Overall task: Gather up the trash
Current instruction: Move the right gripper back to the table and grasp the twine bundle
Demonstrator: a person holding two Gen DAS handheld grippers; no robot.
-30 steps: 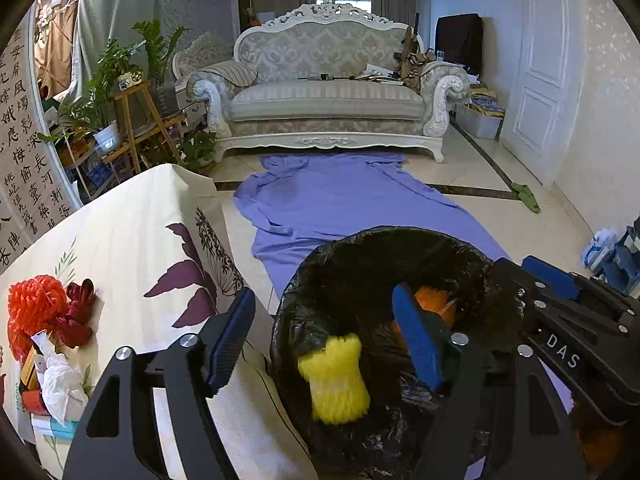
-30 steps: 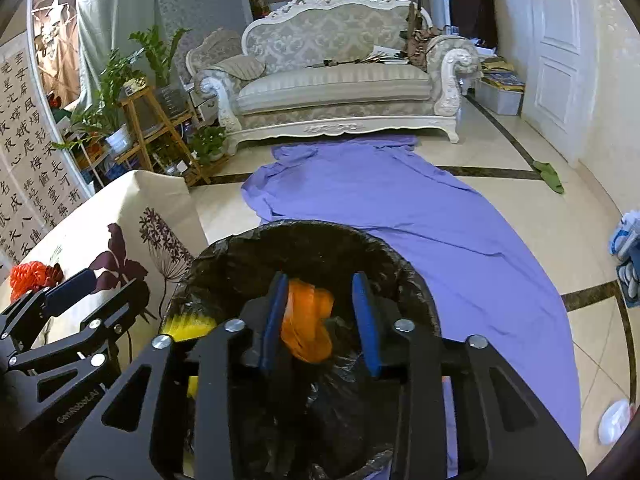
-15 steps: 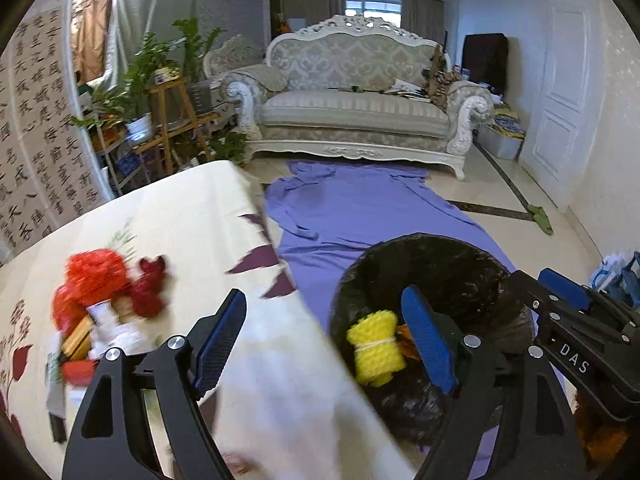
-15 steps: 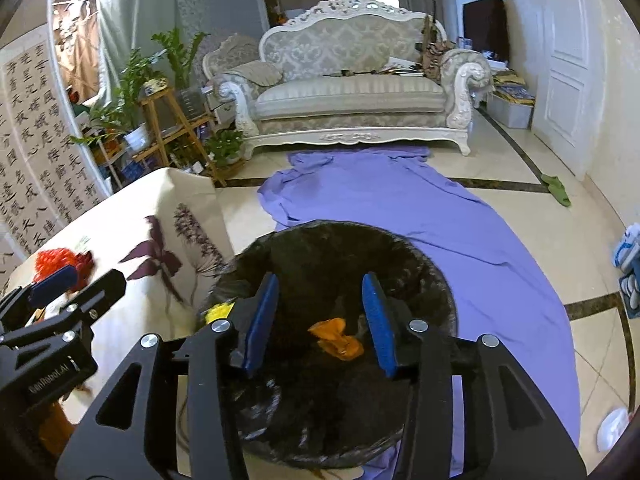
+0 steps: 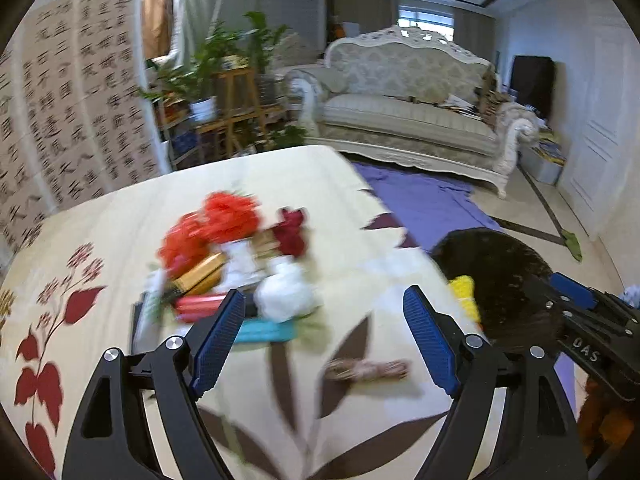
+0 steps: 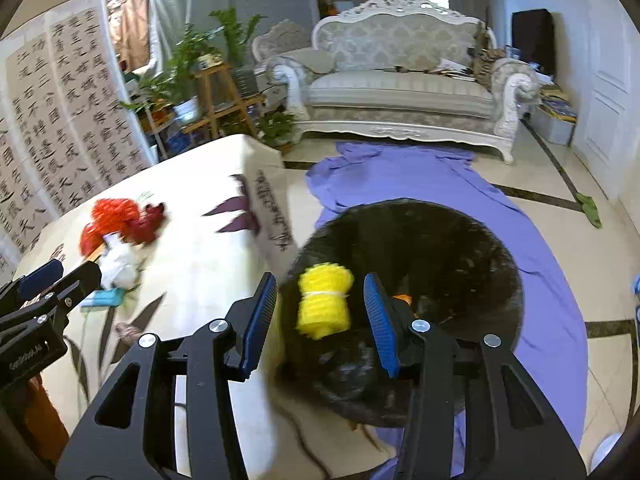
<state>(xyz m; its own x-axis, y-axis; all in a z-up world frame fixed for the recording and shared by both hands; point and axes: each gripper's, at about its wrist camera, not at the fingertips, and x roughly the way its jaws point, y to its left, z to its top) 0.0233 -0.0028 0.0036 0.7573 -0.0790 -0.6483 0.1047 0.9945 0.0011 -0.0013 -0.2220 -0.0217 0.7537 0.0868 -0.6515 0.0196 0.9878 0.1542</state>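
- Left gripper (image 5: 324, 334) hangs over the table's litter pile (image 5: 240, 264), jaws wide apart and empty; blur (fast motion) could make it grab short or scatter pieces.
- Right gripper (image 6: 320, 320), jaws apart and empty, sits above the black-lined bin (image 6: 480, 248) beside the table, where the yellow mesh ball (image 6: 323, 306) lies; a careless swing might clip the rim.

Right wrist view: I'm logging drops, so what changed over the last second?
The right gripper let go of the orange scrap, which now lies in the black-lined trash bin, and its jaws stand open. The left gripper, open throughout, swung left from the bin toward the trash pile on the floral tablecloth. The yellow mesh bundle stayed in the bin.
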